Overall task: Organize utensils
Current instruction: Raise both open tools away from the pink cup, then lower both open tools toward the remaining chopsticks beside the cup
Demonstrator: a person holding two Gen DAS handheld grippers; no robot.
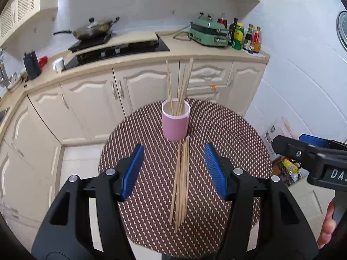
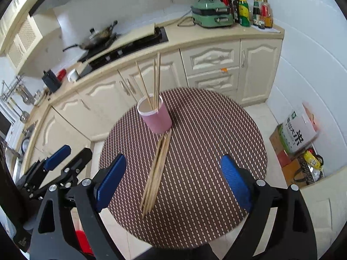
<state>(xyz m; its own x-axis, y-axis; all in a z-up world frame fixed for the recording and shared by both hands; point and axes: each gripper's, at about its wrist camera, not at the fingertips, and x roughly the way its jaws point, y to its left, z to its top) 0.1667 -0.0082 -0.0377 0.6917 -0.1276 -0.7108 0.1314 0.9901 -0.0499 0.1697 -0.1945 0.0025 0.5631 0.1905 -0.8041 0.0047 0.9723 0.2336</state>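
Cream kitchen cabinets curved behind a round worktop (image 1: 227,134) covered in a brown dotted mat, and every place below is given from the pink cup (image 1: 175,123) standing toward its far side. Several wooden skewers (image 1: 173,86) stood upright inside the cup, leaning a little apart. On the camera side of the cup lay a bundle of loose skewers (image 1: 181,179), its far ends touching or just at the cup's base and its long axis running from there straight back toward the person. The left claw (image 1: 174,169) hung above the bundle on the near side of the cup, jaws partly open and empty, with the bundle lined up between them. The right claw (image 2: 173,182) hung beside it, jaws wide and empty. I judged the left claw better placed, since the bundle ran down its centre line, whereas it crossed the right claw's gap at a slant. Only the right wrist view showed the rice bag and boxes on the floor plainly; only the left wrist view showed a fingertip at the frame edge.
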